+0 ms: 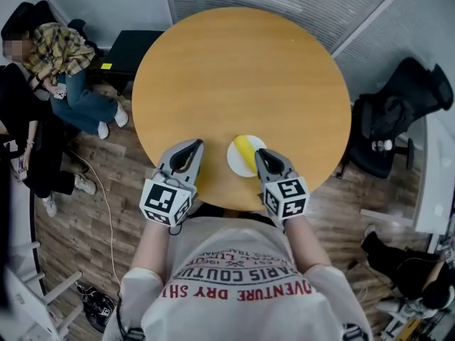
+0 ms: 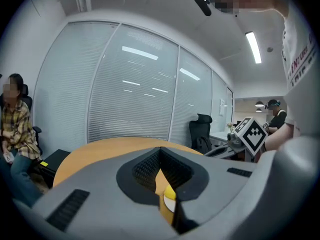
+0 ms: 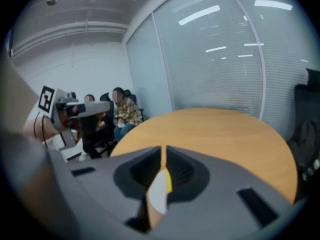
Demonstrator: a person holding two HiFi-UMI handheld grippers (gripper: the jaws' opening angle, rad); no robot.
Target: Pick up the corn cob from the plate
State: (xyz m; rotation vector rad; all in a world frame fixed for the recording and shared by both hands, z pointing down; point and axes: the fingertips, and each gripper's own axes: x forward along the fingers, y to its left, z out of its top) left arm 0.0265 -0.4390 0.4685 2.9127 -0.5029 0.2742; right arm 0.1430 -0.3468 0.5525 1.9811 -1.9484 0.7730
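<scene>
- I look down on a round wooden table (image 1: 242, 77); a white plate (image 1: 234, 160) sits near its close edge, and the yellow corn cob (image 1: 244, 151) lies on it.
- My left hand-held gripper (image 1: 196, 145) hovers over the table just left of the plate, apart from it. Its jaws are together at the tips and nothing is between them.
- My right hand-held gripper (image 1: 257, 152) points at the plate from the right, its tip over the plate's rim beside the cob. The jaws are closed to a thin slit with nothing caught in them.
- Each hand-held gripper carries its marker cube at the rear, nearest my body; the left cube (image 1: 167, 201) and the right cube (image 1: 288, 196) both hang past the table edge.
- In the left gripper view, the cob and a sliver of plate show low through the notch behind the closed tips, with the tabletop beyond.
- In the right gripper view, the white plate and a strip of yellow cob show through the same sort of gap, blurred and close.
- A seated person in a plaid shirt (image 1: 60, 48) is off to the table's far left, and a black chair (image 1: 398, 112) stands at the right.
</scene>
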